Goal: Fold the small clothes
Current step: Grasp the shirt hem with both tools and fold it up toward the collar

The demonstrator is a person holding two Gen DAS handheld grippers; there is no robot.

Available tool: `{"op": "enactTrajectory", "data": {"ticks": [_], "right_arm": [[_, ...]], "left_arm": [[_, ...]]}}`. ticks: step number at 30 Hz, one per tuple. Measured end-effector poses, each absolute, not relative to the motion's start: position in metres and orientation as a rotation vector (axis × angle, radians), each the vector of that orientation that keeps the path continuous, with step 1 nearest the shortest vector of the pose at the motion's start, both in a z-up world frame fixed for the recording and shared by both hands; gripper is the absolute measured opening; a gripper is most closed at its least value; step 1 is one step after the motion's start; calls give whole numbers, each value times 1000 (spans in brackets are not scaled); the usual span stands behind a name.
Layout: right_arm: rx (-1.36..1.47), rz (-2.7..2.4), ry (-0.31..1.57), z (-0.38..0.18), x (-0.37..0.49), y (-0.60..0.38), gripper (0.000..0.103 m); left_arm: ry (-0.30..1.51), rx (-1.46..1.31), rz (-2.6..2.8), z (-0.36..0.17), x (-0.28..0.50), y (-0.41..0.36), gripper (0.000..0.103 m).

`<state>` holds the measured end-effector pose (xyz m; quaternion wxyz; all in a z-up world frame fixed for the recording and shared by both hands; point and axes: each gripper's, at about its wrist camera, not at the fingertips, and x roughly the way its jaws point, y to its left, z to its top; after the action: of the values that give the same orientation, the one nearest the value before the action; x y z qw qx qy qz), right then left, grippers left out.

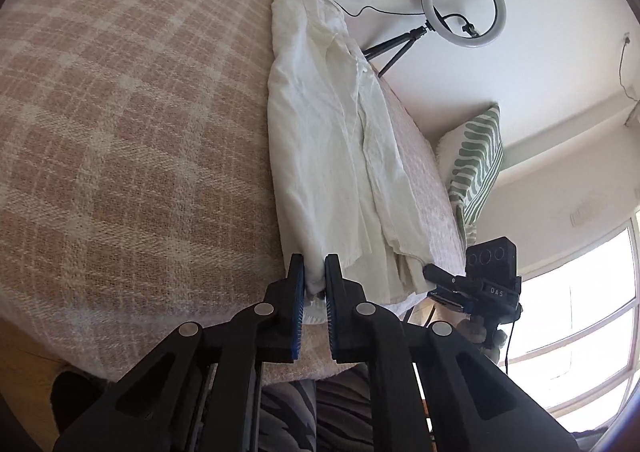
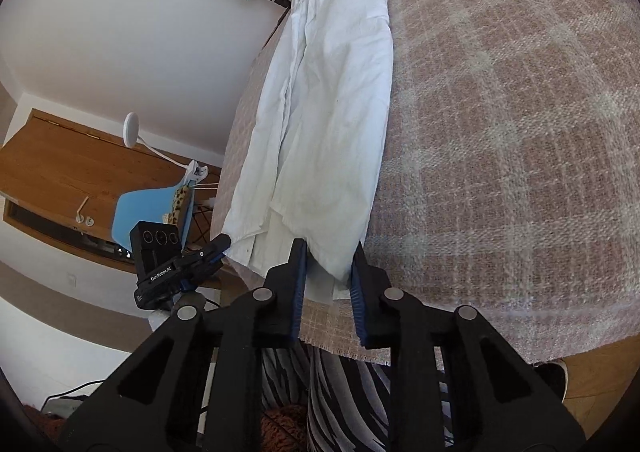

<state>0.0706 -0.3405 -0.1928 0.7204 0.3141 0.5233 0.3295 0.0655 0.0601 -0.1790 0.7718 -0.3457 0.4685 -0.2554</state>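
Observation:
A white garment [image 1: 332,140] lies as a long narrow strip, folded lengthwise, on a pink plaid blanket [image 1: 132,140]. It also shows in the right wrist view [image 2: 328,100]. My left gripper [image 1: 315,266] has its jaws narrowly apart around the garment's near corner, the cloth between the pads. My right gripper [image 2: 331,252] stands with jaws wider apart around the other near corner, the cloth lying between its fingers. Each gripper shows in the other's view, at the garment's near edge: the right one [image 1: 480,284] and the left one [image 2: 176,256].
The blanket's near edge [image 2: 344,348] hangs over a zebra-print cloth [image 2: 340,404]. A ring light on a tripod [image 1: 464,8] and a green striped pillow [image 1: 476,172] stand beyond the surface. A wooden desk and blue chair [image 2: 148,208] are at the left.

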Motion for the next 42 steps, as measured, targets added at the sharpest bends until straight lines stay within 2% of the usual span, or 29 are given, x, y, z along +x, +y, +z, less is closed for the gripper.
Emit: {"op": "enactTrajectory", "data": {"ticks": [5,19,24,29,38,41,42], "right_arm": [[789,767,1107,-180,73,-345,11],[722,733,973,-108,154,-330,11],[747,661,997,-113,209,-331,11],[749,557,1059,-132,260,-330,11],[728,466,1137,-158,290,-327,11],[739,475,1153,-158,292,-330,15],[743,485,1158,-156,292,-332,17]], "left_arm": [[984,-769,-584,-155,72,61,6],[846,-713,-573,-101,163,61,6],[832,-639,-465,-104,209,60,6],[869,-624,-406,-129,248,54,6],[906,-607,-381,-146,273,52,6],[905,-630,-378,-140,277,59,16],[884,-638,-364,-134,277,65,24]]}}
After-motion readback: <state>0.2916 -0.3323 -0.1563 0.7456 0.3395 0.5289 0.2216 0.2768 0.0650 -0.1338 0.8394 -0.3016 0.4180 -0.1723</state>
